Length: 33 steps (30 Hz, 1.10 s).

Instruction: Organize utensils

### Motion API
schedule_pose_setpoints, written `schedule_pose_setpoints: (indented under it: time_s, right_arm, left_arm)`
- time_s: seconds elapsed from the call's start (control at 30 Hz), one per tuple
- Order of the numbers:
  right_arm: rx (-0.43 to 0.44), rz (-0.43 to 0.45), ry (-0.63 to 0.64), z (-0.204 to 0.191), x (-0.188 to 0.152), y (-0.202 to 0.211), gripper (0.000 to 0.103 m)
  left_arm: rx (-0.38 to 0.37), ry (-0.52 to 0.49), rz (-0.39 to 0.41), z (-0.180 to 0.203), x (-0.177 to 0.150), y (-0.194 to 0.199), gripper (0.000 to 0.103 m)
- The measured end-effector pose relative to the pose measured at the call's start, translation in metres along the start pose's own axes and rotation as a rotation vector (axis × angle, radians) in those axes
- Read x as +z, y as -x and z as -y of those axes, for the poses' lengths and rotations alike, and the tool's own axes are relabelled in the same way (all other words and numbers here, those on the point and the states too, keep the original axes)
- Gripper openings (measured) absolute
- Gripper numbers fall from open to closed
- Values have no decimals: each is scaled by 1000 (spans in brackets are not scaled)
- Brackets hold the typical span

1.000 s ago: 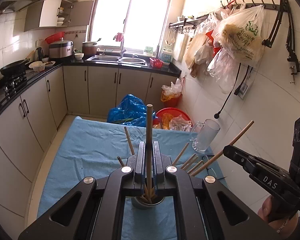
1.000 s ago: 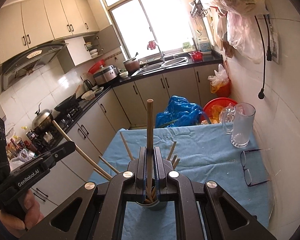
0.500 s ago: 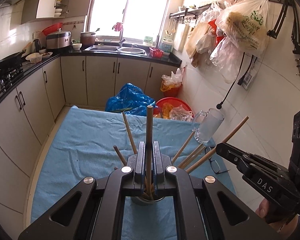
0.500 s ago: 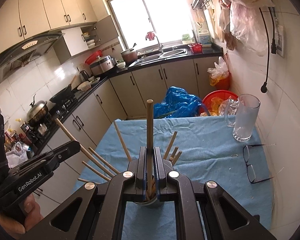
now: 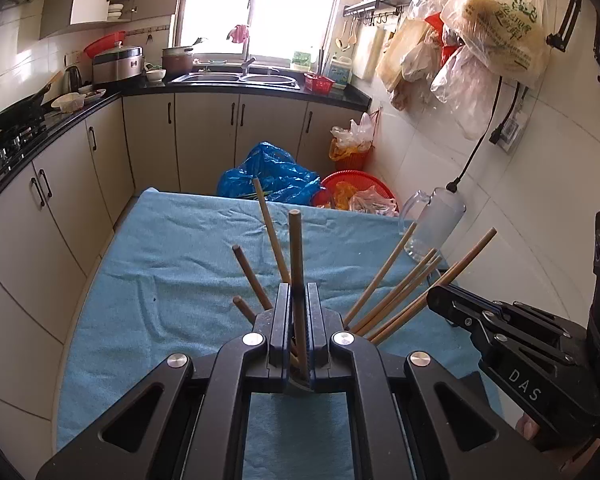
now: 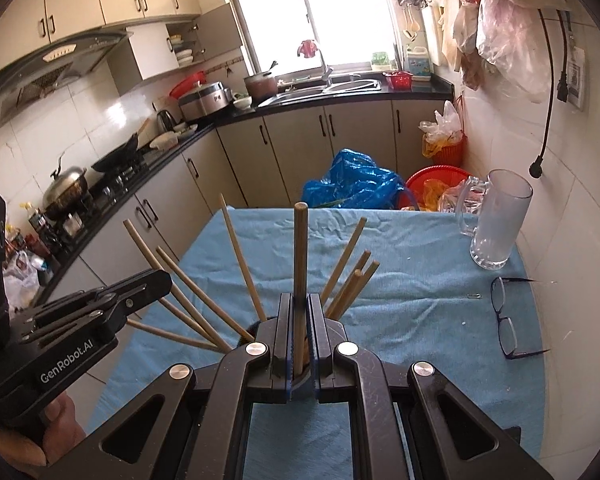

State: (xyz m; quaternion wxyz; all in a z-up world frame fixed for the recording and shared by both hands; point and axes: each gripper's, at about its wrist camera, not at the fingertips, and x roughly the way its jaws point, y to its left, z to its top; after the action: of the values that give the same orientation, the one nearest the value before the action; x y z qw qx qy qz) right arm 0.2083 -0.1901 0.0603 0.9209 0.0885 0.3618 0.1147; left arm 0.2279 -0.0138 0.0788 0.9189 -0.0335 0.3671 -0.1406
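Chopsticks [image 5: 384, 280] are fanned out in a cup [image 6: 300, 384] on the blue cloth [image 5: 180, 280]. One upright chopstick [image 5: 296, 272] is clamped by the nearly closed left gripper [image 5: 298, 320]; another upright chopstick [image 6: 300, 272] is likewise clamped by the right gripper [image 6: 300, 320].

Both views are taken from low behind a pair of jaws, close above the blue-covered surface [image 5: 172, 264], and are faced along it toward the window [image 5: 260, 4] and sink [image 6: 332, 86] at the far end of the kitchen. The left view is set slightly to the left, so the right gripper [image 5: 512, 344] is seen at its right edge. In the right view the left gripper [image 6: 84, 320] is seen at the left edge. The fanned chopsticks [image 6: 240, 260], the glass mug [image 6: 498, 224] and the blue bag [image 5: 272, 176] are shared by both.
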Motion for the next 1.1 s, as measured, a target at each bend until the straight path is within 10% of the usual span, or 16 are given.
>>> schedule_pose_setpoints:
  time_s: [0.53, 0.7, 1.1]
  right_arm:
    - [11, -52, -22, 6, -3, -10, 10]
    - [13, -24, -44, 10, 2, 1, 14]
    - [-63, 52, -140, 28, 4, 42, 60]
  left_arm:
    - [27, -2, -34, -9, -12, -12, 6]
    - [40, -3, -25, -9, -13, -10, 22]
    - [97, -4, -10, -5, -15, -4, 51]
